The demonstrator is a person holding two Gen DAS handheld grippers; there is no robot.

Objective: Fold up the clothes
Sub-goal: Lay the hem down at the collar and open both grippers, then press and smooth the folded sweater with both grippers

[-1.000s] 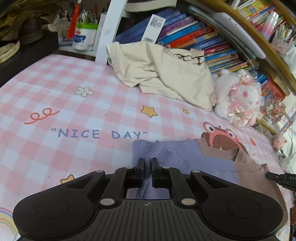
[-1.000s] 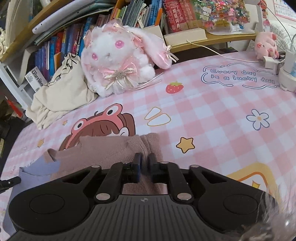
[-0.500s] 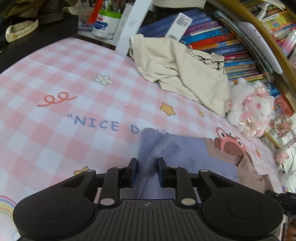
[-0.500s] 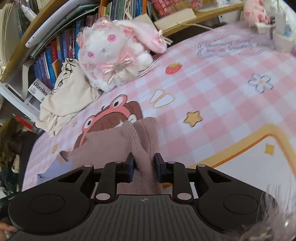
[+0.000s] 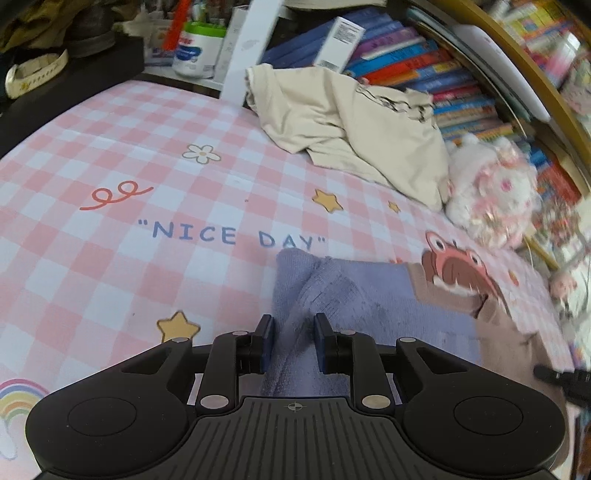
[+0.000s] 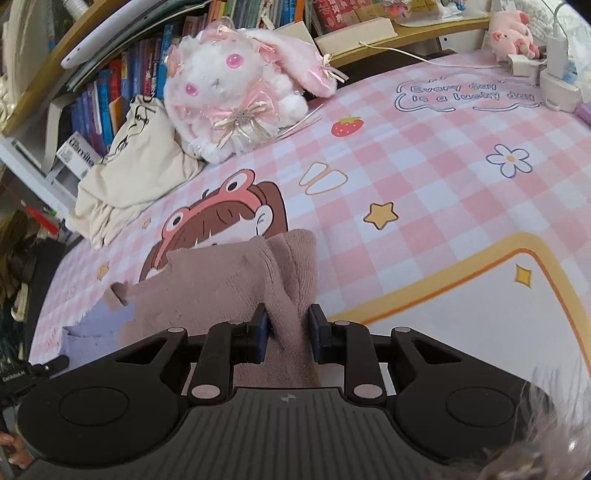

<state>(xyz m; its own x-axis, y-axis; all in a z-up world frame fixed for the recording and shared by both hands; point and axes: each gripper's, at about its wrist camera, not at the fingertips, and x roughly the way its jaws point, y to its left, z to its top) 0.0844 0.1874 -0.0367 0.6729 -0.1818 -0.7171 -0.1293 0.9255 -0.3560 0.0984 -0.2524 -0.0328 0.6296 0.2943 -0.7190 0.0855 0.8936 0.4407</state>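
Lavender and dusty-brown knit, one two-tone garment [image 5: 369, 295], spread low on the near part of a pink checked sheet [image 5: 110, 258], just below the printed "NICE DAY" lettering [image 5: 236, 236]. Lavender end pulled up into a ridge and pinched between the narrowly parted jaws of the left gripper [image 5: 293, 341], fabric filling the gap and touching both pads. Brown end, seen from the other side [image 6: 221, 280], likewise bunched into a raised fold and clamped in the right gripper [image 6: 286, 332], jaws just as narrowly set, pads pressed on the cloth. Middle of the garment lying flat on the sheet between the two grips, partly over a printed cartoon girl in a frog hat [image 6: 221, 218].

Farther back, a crumpled cream garment [image 5: 351, 122] against a row of books [image 5: 424, 66], touching a white and pink plush rabbit [image 6: 236, 96] at its right. Far right in the right wrist view: a small pink plush pig [image 6: 511, 27] beside white chargers [image 6: 557, 74]. Left wrist view blurred toward its right edge.
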